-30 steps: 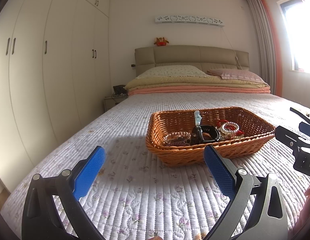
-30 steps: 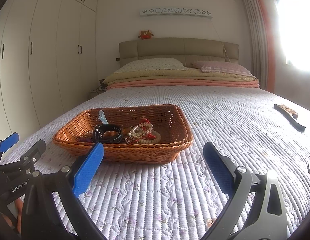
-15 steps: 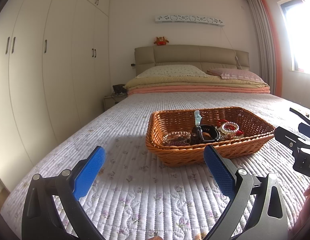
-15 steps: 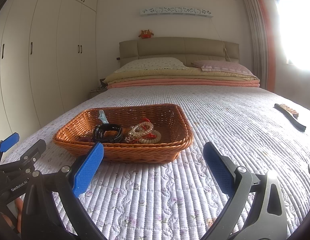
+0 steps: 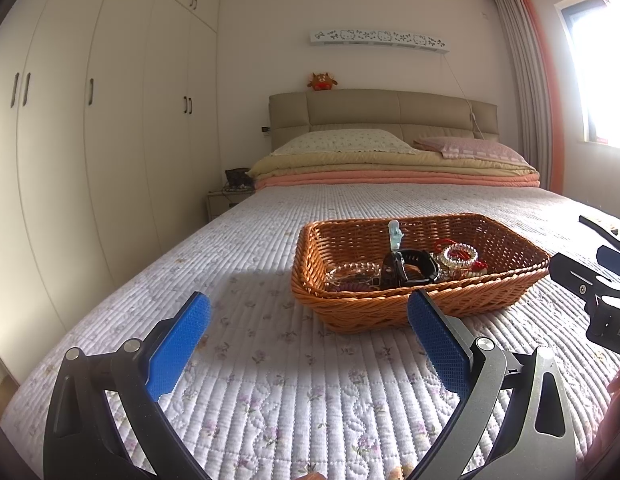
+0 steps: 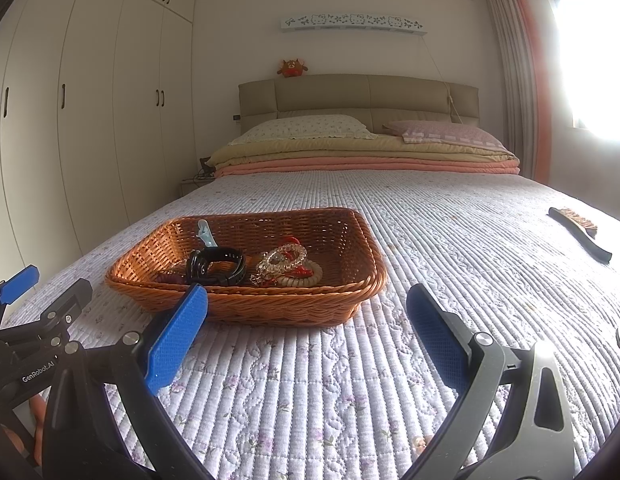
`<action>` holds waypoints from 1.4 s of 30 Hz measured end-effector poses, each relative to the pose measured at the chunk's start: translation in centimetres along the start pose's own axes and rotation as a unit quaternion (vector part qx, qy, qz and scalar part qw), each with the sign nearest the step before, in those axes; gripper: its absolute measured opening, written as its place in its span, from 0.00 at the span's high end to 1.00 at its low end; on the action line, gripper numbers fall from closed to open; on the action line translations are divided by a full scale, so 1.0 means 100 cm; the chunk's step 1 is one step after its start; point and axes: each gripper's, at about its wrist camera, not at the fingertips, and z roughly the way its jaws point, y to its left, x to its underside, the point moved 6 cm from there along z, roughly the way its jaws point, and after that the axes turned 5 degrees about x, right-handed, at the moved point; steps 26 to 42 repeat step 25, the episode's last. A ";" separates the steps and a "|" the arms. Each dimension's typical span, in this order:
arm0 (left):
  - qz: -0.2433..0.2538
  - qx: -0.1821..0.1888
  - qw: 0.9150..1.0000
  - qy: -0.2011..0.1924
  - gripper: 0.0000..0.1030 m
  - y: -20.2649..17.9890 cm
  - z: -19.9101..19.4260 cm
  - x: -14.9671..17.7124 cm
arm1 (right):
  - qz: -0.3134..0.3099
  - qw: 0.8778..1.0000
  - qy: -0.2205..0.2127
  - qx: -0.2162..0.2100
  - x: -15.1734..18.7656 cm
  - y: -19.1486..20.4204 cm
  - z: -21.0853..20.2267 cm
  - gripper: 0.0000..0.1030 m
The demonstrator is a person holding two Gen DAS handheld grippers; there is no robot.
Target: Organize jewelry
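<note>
A brown wicker basket (image 5: 346, 312) (image 6: 350, 300) sits on the quilted bed. In it lie a black watch (image 5: 414, 266) (image 6: 219, 266), clear and red bead bracelets (image 5: 456, 256) (image 6: 283, 260), a pale blue hair clip (image 5: 394, 232) (image 6: 205, 232) and a clear bracelet (image 5: 352, 274). My left gripper (image 5: 307, 328) is open and empty, low over the quilt, short of the basket's near left side. My right gripper (image 6: 305, 324) is open and empty, just in front of the basket's near right corner. Each gripper shows at the edge of the other's view.
A dark brush (image 6: 578, 232) lies on the quilt at the right. Folded blankets and pillows (image 5: 390, 160) lie at the head of the bed. White wardrobes (image 5: 89, 140) line the left wall. A nightstand (image 5: 225, 200) stands beside the bed.
</note>
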 end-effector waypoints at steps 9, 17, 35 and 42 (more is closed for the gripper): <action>0.000 0.000 1.000 0.000 0.07 0.000 0.000 0.000 | 0.000 1.000 0.002 0.000 0.001 0.001 0.001 0.08; -0.008 0.005 1.000 0.001 0.07 0.003 0.001 0.000 | -0.001 1.000 0.002 0.000 0.001 0.001 0.000 0.08; -0.017 0.013 1.000 0.010 0.07 0.007 0.003 0.001 | -0.001 1.000 0.002 -0.001 0.001 0.001 0.001 0.08; -0.017 0.013 1.000 0.010 0.07 0.007 0.003 0.001 | -0.001 1.000 0.002 -0.001 0.001 0.001 0.001 0.08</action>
